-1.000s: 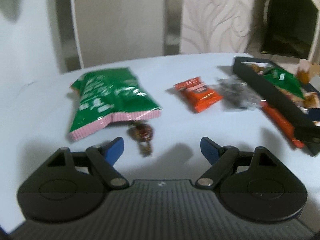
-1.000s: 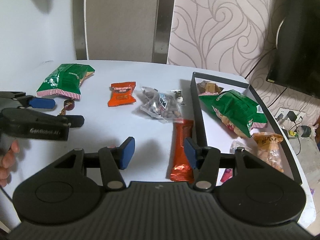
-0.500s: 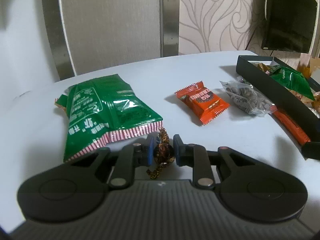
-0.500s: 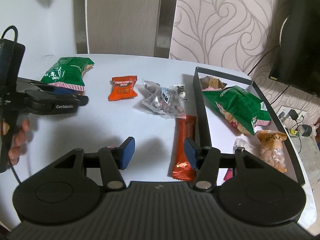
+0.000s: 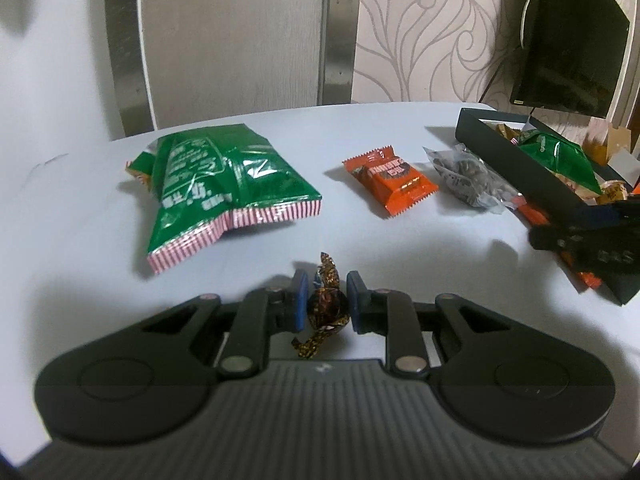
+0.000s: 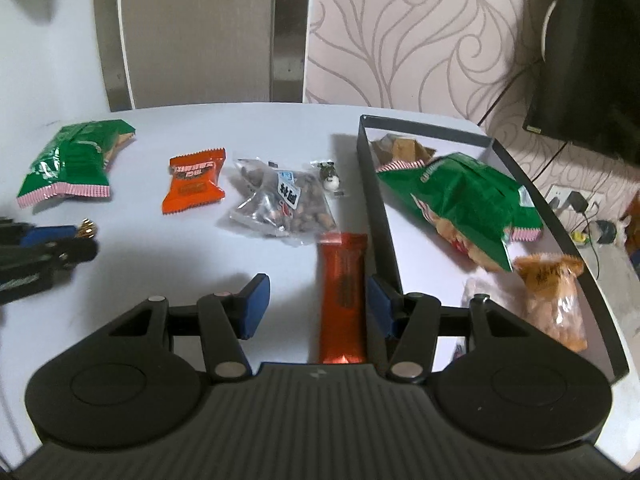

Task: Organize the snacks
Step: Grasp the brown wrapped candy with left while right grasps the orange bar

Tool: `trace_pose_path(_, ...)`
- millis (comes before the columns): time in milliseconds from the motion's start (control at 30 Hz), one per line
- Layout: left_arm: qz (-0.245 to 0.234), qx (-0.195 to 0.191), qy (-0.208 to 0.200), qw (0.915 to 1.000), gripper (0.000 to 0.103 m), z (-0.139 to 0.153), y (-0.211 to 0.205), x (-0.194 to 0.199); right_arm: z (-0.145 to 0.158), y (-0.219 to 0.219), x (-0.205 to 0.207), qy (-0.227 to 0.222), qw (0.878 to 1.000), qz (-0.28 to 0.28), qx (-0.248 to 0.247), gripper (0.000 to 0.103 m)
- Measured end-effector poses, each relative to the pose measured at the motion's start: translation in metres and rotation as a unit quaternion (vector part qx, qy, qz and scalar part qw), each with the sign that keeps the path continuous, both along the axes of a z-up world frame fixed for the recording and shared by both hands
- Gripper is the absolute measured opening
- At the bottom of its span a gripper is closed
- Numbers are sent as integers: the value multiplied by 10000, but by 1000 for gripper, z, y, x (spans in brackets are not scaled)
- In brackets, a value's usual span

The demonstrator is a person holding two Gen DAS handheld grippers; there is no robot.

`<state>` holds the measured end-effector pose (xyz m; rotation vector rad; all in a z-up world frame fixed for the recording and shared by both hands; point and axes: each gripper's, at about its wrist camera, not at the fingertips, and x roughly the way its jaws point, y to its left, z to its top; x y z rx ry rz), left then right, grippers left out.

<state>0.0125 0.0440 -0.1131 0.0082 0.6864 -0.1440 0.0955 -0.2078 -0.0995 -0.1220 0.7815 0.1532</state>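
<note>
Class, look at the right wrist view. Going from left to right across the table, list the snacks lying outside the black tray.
Green snack bag → square orange packet → clear bag of nuts → long orange bar, lying beside the black tray.

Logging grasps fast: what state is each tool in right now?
Left tool: shut on the wrapped candy.
Right tool: open, holding nothing; the orange bar lies between its fingers.

A round white table (image 6: 208, 128) fills the foreground. Behind it stands a beige panel with brushed-metal edges (image 6: 200, 32) — beside pale wallpaper with grey swirling lines (image 6: 420, 32). A black flat screen (image 6: 592, 60) hangs at right — a white wall socket (image 6: 576, 200) below.
</note>
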Motion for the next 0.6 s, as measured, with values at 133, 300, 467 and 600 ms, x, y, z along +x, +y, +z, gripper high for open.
trace_pose_path(133, 4, 20, 2, 10000, 25, 0, 2, -2, -9, 5, 8, 28, 10000, -77, -53, 61)
trace_pose_path(300, -1, 93, -9, 10000, 25, 0, 2, -4, -19, 2, 11, 76, 9996, -246, -132, 94)
trace_pose_path(467, 8, 92, -22, 10000, 25, -1, 2, -5, -25, -7, 11, 139, 9995, -293, 17, 102)
trace_pose_path(600, 29, 127, -50, 9999, 25, -2, 1, -6, -20, -6, 7, 136, 9994, -38, 303, 58)
